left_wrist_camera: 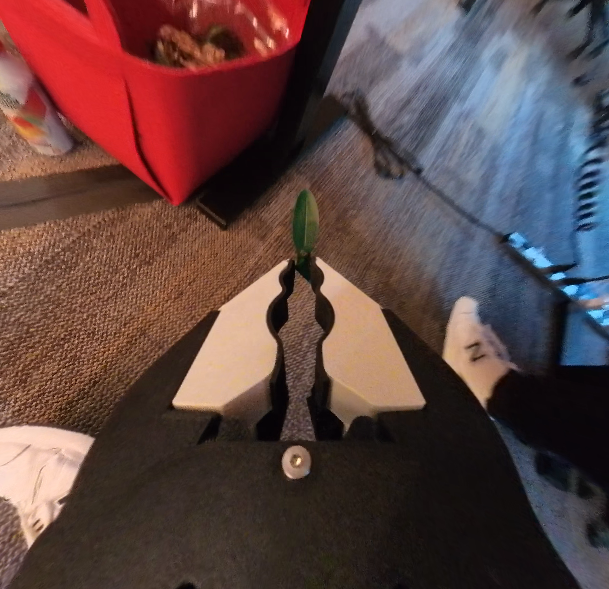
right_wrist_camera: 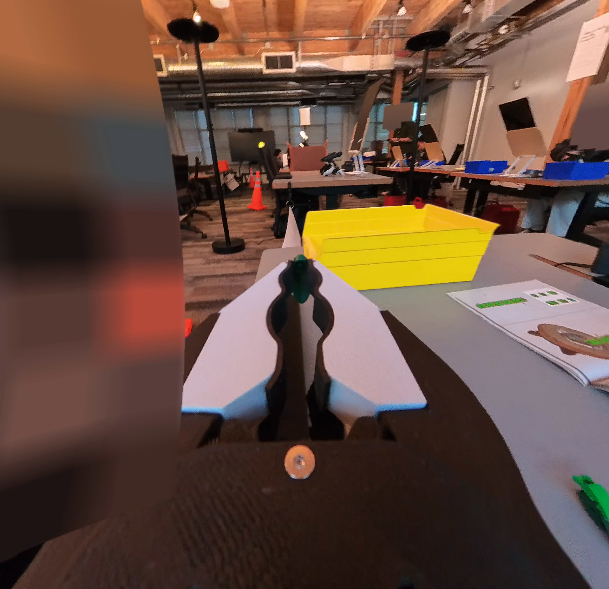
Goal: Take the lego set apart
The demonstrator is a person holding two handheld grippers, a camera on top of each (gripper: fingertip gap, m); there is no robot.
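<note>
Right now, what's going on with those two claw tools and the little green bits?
A person is pulling a lego set apart with two handheld grippers. The left gripper pinches a green leaf piece at its fingers' tips, over the carpet near a red felt bag. The right gripper is shut on a dark green piece above the grey table, where a yellow bin, an instruction booklet and more green pieces sit.
</note>
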